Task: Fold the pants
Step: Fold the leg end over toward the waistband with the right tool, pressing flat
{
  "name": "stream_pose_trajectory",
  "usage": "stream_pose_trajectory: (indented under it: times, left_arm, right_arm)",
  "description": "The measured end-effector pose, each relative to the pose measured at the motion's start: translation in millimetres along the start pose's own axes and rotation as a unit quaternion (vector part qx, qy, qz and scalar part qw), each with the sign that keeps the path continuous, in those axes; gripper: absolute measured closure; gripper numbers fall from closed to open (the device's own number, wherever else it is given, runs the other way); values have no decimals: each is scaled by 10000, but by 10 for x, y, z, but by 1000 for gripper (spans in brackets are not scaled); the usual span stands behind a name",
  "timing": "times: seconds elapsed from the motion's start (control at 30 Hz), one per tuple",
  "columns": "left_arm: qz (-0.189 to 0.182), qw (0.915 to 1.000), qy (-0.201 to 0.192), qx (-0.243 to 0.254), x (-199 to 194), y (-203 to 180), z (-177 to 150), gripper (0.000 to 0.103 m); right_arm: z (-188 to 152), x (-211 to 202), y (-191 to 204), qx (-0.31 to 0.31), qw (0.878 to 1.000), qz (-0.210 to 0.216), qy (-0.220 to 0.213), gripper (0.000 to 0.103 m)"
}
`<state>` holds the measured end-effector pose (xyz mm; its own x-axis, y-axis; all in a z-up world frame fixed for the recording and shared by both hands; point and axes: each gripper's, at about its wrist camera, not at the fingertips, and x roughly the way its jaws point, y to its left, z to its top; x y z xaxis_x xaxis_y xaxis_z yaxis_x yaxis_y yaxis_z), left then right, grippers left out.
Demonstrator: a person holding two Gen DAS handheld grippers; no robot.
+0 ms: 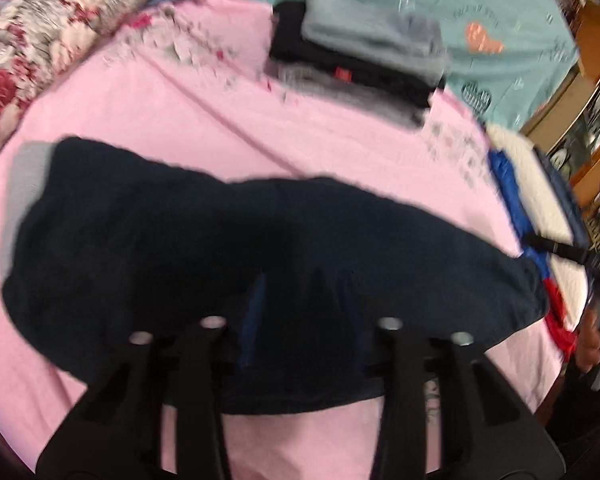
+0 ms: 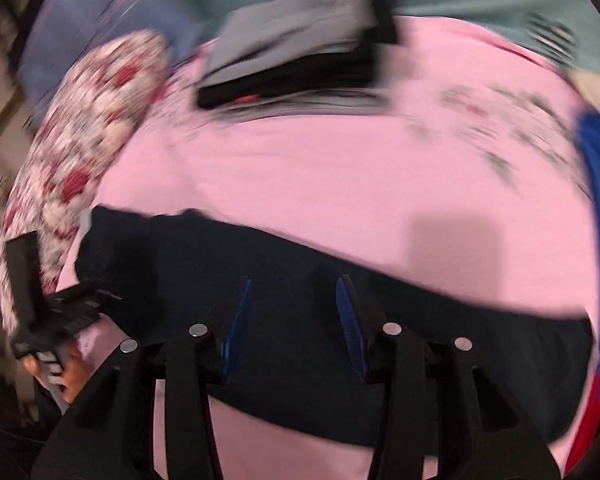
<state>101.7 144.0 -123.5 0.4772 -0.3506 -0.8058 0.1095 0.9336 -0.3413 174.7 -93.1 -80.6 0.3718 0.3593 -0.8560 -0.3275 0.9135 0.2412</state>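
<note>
Showing only in the right wrist view, blue pads (image 2: 236,320) stand clear above dark pants (image 2: 300,280).

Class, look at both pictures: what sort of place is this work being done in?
Probably a bedroom: the dark pants lie on a pink bedsheet, beside a floral pillow and a stack of folded clothes.

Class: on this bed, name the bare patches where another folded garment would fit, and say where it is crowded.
Bare pink sheet lies between the dark pants and the folded stack, and left toward the floral pillow. The right edge is crowded by blue and red cloth.
</note>
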Motion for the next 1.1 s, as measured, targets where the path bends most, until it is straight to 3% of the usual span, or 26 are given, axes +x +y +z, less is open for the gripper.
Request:
stream_pose_trajectory:
  times: [0.07,0.13,0.33,0.6,0.87,1.1]
  left_arm:
    - [106,9995,310,-31,161,35,-34,86]
    - [-13,9997,257,-41,137,68,-61,86]
    - [-191,9996,206,-98,119,131,-112,86]
    - [119,9995,79,276,129,-25,-142,86]
    - [102,9996,77,259,129,-11,-125,86]
    - [110,9996,73,264,125,-11,-142,86]
  right_arm:
    - [229,298,253,-354,9990,147,235,59]
    - [448,610,454,-610,9962,341,515,59]
    - [592,1111,700,-957,9929,-101,695,59]
    - [221,999,764,-1281,9889,-108,750,59]
    - [93,877,857,-1412,9869,-46,785,62]
    - [12,892,859,-1317,9842,322,1135,64]
